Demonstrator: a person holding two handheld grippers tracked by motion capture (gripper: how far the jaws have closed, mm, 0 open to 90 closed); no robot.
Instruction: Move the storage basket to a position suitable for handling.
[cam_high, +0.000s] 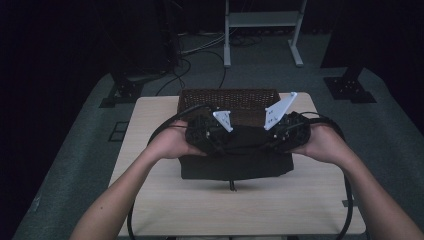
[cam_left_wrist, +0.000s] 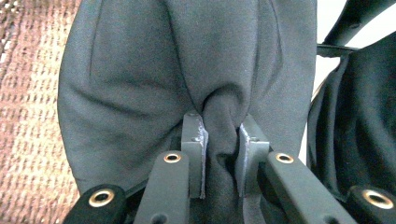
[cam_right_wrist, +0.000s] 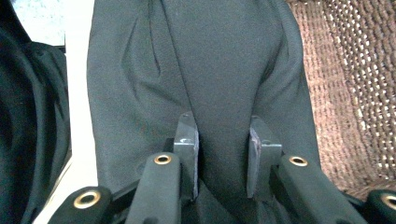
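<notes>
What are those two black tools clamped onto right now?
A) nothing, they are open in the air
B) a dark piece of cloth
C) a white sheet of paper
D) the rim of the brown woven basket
B: in each tool's own view, dark cloth is bunched between the pads, for the left tool and the right tool; the basket lies behind, untouched.

The basket (cam_high: 229, 98) blocks the far side; near tabletop (cam_high: 240, 210) seems open.
</notes>
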